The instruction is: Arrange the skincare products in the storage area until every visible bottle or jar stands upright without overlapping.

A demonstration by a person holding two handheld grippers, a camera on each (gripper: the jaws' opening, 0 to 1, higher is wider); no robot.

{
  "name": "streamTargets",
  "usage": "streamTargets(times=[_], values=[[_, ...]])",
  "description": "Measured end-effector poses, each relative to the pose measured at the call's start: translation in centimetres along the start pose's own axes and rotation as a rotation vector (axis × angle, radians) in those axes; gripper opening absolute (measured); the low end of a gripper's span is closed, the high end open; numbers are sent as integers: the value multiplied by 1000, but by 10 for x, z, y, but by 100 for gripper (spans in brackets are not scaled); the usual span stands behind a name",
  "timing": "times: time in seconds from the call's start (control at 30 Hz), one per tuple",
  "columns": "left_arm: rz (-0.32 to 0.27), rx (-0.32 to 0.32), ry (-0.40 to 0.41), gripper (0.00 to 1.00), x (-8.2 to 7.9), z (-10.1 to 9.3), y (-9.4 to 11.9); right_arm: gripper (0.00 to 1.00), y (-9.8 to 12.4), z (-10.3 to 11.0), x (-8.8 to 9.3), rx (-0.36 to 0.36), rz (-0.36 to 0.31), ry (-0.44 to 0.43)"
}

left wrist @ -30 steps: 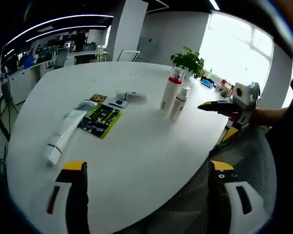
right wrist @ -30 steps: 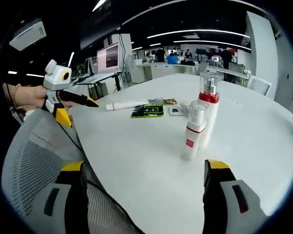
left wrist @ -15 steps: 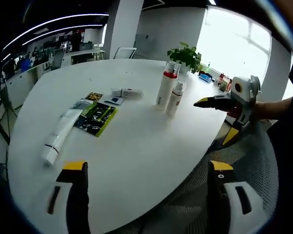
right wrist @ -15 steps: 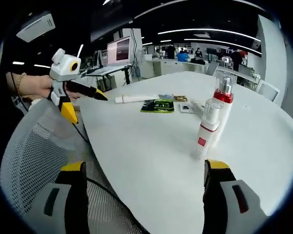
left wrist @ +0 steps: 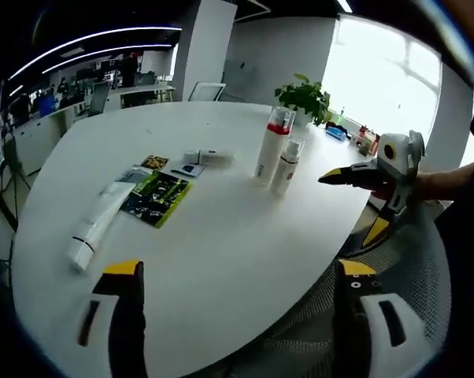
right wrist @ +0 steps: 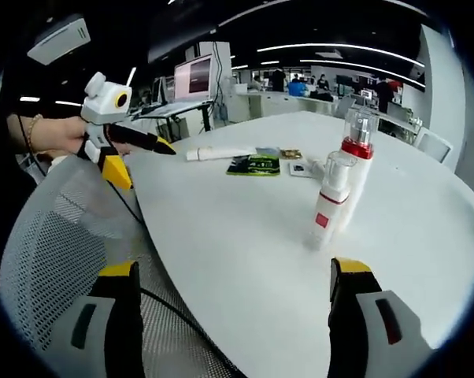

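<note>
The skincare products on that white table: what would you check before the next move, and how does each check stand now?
1. Tall red-collared pump bottle upright: ok.
2. Smaller pump bottle upright: ok.
3. Those two not overlapping: cannot tell, they stand very close.
4. White tube upright: not ok, lying flat.
5. Small tube near the sachets: not ok, lying down.
6. Left gripper and right gripper free: ok, both open and empty.

Two upright bottles [left wrist: 270,154] [left wrist: 286,166], two lying tubes [left wrist: 95,223] [left wrist: 209,157], three packets [left wrist: 156,197] [left wrist: 157,161] [left wrist: 189,167].

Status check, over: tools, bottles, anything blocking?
Both tools open, empty. Two pump bottles upright, white tube lying flat. Sachets beside tube; nothing blocking.
</note>
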State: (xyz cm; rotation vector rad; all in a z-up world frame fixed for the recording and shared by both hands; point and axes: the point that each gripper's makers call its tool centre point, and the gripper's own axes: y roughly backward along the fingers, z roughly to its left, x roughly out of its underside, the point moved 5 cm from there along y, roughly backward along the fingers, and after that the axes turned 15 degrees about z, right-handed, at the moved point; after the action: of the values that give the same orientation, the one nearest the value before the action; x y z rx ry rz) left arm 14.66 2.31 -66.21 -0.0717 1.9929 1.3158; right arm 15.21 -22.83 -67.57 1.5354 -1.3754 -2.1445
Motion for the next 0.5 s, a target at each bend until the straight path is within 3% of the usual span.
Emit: streamTargets(times=[0.07, 0.27, 0.5], values=[[26, -5, -20, 92, 3, -3, -1, 100, 0, -4, -1, 14, -12, -16], [-7, -9, 26, 92, -6, -3, 1, 99, 0, -5, -1, 21, -10, -9], [2, -65, 28, 90, -19, 25, 1, 99, 4, -10, -4, 19, -31, -41]])
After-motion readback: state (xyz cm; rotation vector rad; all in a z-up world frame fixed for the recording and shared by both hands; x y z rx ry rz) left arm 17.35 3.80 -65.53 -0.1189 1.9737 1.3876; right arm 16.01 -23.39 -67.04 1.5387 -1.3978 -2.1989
